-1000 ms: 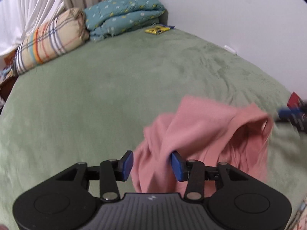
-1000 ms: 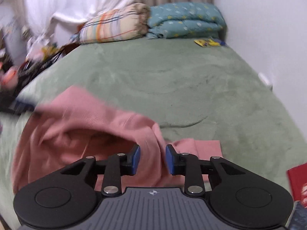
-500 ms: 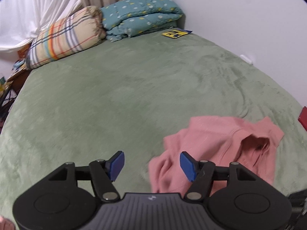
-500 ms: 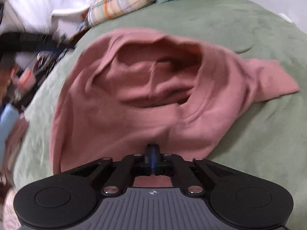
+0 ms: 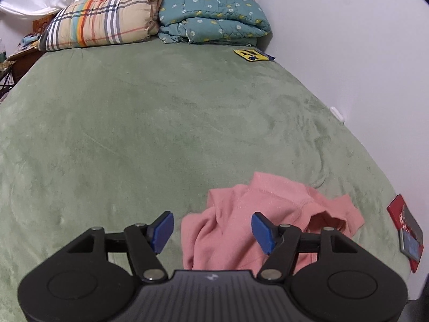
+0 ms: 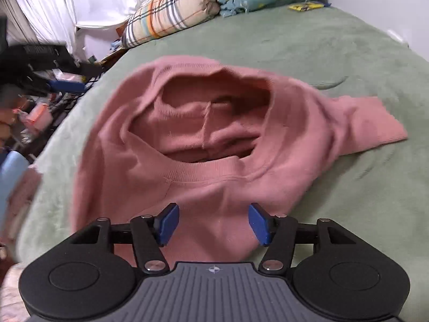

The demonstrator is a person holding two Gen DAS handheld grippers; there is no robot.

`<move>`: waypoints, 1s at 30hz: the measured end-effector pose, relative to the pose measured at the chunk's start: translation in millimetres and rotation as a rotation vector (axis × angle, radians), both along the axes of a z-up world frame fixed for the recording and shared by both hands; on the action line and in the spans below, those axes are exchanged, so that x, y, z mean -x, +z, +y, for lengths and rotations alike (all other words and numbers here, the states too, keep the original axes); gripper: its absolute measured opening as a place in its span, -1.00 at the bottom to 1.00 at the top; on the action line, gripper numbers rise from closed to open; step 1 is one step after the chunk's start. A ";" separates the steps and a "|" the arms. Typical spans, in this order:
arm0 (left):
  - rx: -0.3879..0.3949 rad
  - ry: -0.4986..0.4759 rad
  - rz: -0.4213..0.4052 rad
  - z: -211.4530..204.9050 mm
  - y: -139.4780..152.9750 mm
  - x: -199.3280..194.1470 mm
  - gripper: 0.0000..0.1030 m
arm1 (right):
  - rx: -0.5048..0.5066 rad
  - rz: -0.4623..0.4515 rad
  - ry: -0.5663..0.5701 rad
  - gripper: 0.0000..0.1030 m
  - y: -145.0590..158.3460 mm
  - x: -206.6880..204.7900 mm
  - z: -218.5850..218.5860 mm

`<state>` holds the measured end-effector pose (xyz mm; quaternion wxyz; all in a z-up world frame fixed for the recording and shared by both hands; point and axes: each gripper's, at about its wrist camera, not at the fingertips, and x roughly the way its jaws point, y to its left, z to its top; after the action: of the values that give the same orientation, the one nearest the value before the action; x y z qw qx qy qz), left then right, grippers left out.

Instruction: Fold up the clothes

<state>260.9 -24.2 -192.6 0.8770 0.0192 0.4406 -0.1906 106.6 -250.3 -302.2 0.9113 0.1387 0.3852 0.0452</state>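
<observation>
A pink sweatshirt (image 5: 257,214) lies crumpled on the green bed cover (image 5: 161,123), near the front right edge of the bed. My left gripper (image 5: 212,232) is open and empty just above the garment's near left part. In the right wrist view the same sweatshirt (image 6: 214,139) lies in a heap with its ribbed opening gaping upward. My right gripper (image 6: 213,224) is open, its blue pads on either side of the garment's near edge without clamping it. One sleeve (image 6: 375,128) sticks out to the right.
A plaid pillow (image 5: 99,24) and a folded teal quilt (image 5: 214,18) lie at the head of the bed. A yellow packet (image 5: 252,54) lies near the wall. A red book with a phone (image 5: 407,230) sits at the right edge. Clutter (image 6: 34,86) stands beside the bed.
My right gripper was shut on the sweatshirt half a second ago and has opened, leaving it on the bed. My left gripper has opened wider and pulled back slightly. The garment has settled.
</observation>
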 end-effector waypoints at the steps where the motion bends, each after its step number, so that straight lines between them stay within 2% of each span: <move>1: -0.015 0.006 -0.011 1.3 0.8 2.5 0.39 | 0.001 -0.005 -0.002 -0.95 -0.2 -0.3 -0.7; 6: -0.035 0.001 -0.040 11.3 7.2 10.0 0.40 | 0.015 -0.033 -0.010 -0.96 0.0 -0.4 -3.9; 9: -0.037 -0.032 -0.051 7.0 8.8 8.6 0.41 | 0.191 -0.134 -0.022 -0.97 42.5 49.7 -27.0; 13: -0.049 -0.116 -0.086 -16.6 2.9 4.0 0.41 | 0.394 -0.153 -0.203 -0.97 68.1 70.5 -94.6; 15: -0.064 -0.180 -0.099 -36.3 -1.6 1.4 0.41 | 0.453 -0.117 -0.241 -0.97 64.4 72.3 -121.2; 17: -0.110 -0.257 -0.124 -60.4 -5.2 2.4 0.40 | 0.364 -0.078 -0.230 -0.97 55.4 74.6 -142.7; 19: -0.174 -0.395 -0.178 -89.3 -8.9 9.1 0.40 | 0.294 -0.053 -0.229 -0.96 48.0 78.3 -155.7; 24: -0.349 -0.693 -0.263 -153.5 -25.7 23.2 0.40 | 0.207 -0.023 -0.253 -0.93 31.3 94.1 -167.2; 25: -0.383 -0.756 -0.257 -167.3 -30.2 24.5 0.40 | 0.189 -0.019 -0.255 -0.93 28.8 97.0 -168.7; 27: -0.435 -0.820 -0.232 -187.4 -39.6 24.7 0.41 | 0.170 -0.021 -0.253 -0.93 24.4 103.6 -167.3; 29: -0.469 -0.843 -0.167 -203.7 -52.1 18.9 0.41 | 0.161 -0.022 -0.243 -0.93 16.5 107.7 -156.8; 30: -0.471 -0.832 -0.077 -214.7 -64.0 9.6 0.41 | 0.157 -0.017 -0.236 -0.93 14.4 108.2 -154.9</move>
<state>251.2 -238.9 -256.6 0.7139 0.3991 0.3939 -0.4194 -1.7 -405.1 -287.7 0.9215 0.1110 0.3609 -0.0913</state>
